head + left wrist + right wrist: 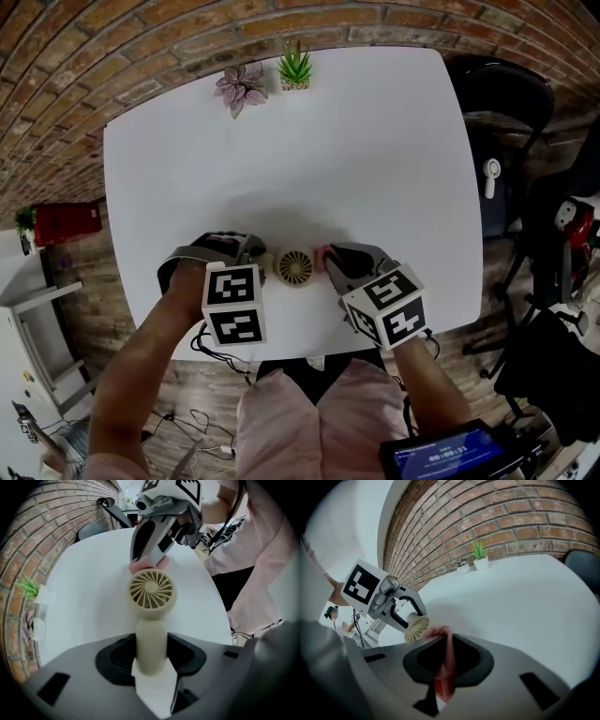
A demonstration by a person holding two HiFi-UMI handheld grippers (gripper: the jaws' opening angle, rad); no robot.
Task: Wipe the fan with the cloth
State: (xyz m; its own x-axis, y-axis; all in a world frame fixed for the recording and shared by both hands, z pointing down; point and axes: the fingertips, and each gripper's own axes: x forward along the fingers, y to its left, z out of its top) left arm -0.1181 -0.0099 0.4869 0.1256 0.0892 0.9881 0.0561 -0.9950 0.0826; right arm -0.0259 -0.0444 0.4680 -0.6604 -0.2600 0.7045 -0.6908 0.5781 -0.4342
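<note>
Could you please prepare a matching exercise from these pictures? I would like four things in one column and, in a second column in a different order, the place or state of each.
Column 1
1. fan
2. cloth
3. green plant
4. purple plant

Column 2
A. pink, pinched in the right claw
B. at the far edge of the table, the right one of a pair in the head view
C. cream, gripped by its handle in the left claw
D. at the far edge, the left one of the pair

Pairs: 1-C, 2-A, 3-B, 4-D
</note>
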